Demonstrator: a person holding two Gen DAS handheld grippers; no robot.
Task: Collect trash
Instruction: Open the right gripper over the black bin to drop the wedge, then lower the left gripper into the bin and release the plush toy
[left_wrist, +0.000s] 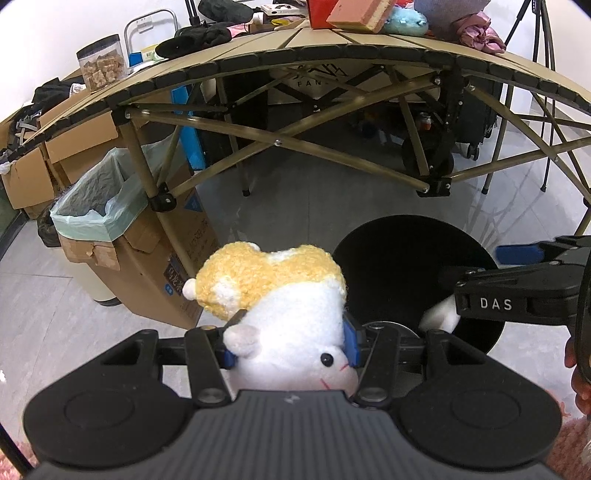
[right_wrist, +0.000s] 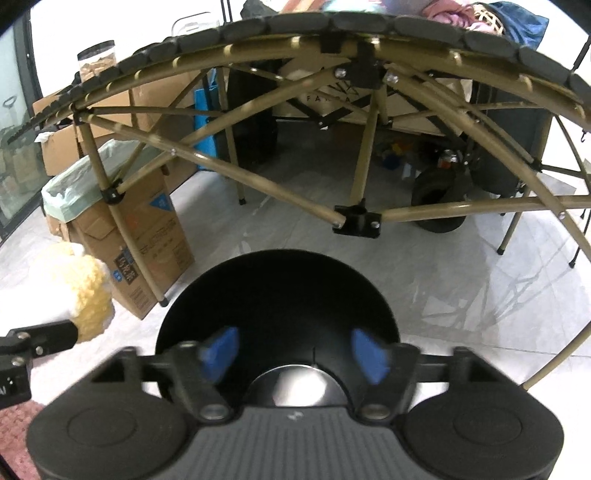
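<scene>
The folding bench (left_wrist: 369, 51) stands over the grey floor (left_wrist: 303, 192), with a lined cardboard box (left_wrist: 110, 221) beside its leg. A round black bin (right_wrist: 277, 306) is below the right gripper (right_wrist: 295, 354), whose jaws are spread with nothing between. The left gripper (left_wrist: 291, 339) is pinching a plush toy (left_wrist: 288, 306) just beside the bin.

Bare floor (right_wrist: 461, 266) open at right of frame; desk frame (right_wrist: 354, 218) crosses above; cardboard box (right_wrist: 147, 236) blocks left; black bin (right_wrist: 277, 295) centre.
</scene>
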